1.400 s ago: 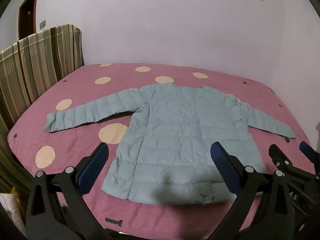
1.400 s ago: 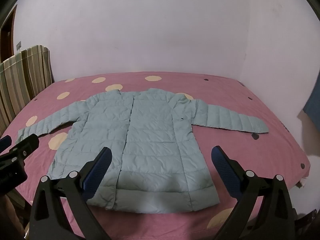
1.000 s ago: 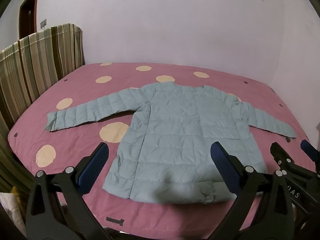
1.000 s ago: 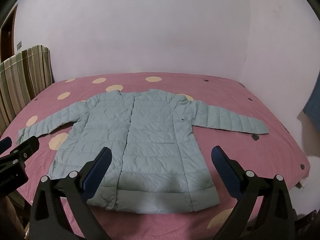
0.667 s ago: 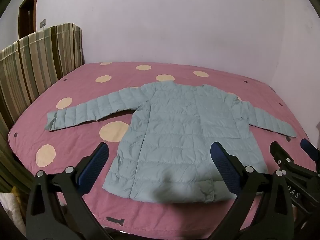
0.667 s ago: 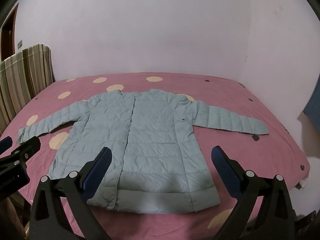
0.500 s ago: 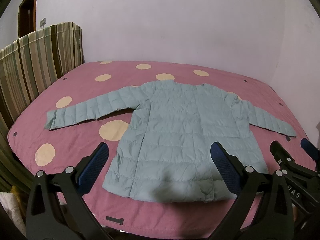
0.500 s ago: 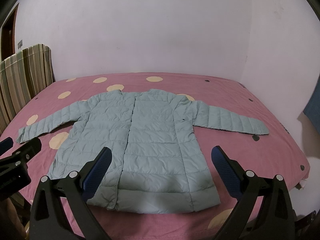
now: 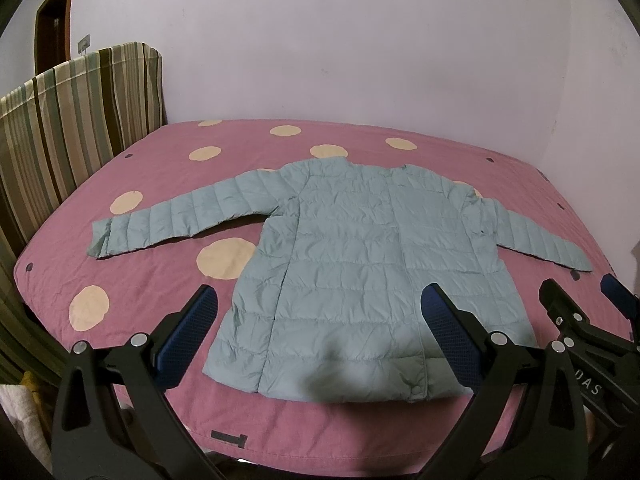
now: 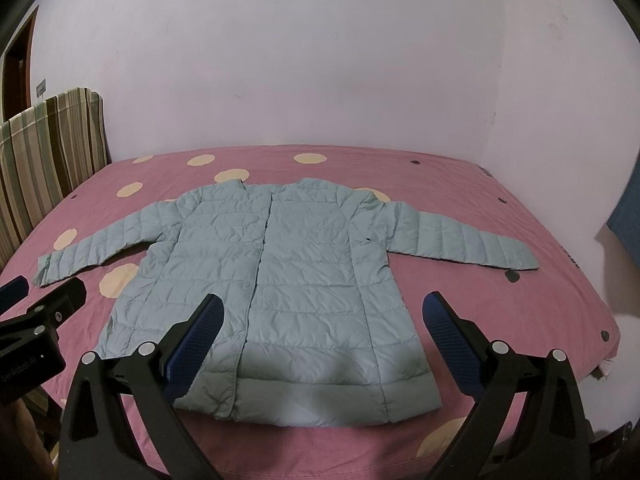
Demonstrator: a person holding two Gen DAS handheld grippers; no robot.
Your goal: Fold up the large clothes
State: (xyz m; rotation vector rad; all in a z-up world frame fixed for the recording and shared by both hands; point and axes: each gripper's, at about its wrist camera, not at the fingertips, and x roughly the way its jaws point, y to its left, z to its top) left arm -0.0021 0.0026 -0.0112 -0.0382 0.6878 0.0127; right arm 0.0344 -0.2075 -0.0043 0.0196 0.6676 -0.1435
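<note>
A pale blue quilted jacket (image 9: 372, 256) lies flat and face up on the pink bed (image 9: 160, 288), both sleeves spread out to the sides, hem toward me. It also shows in the right wrist view (image 10: 288, 264). My left gripper (image 9: 318, 332) is open and empty, above the hem near the bed's front edge. My right gripper (image 10: 320, 336) is open and empty, also above the hem. The right gripper shows at the right edge of the left wrist view (image 9: 580, 320). The left gripper shows at the left edge of the right wrist view (image 10: 40, 312).
The bed cover is pink with cream dots. A striped headboard (image 9: 60, 120) stands along the left side. Plain walls close off the back and right. A dark blue cloth (image 10: 626, 220) hangs at the far right. A door (image 9: 52, 32) is at the back left.
Both views have drifted very slightly; the jacket and grippers stand as before.
</note>
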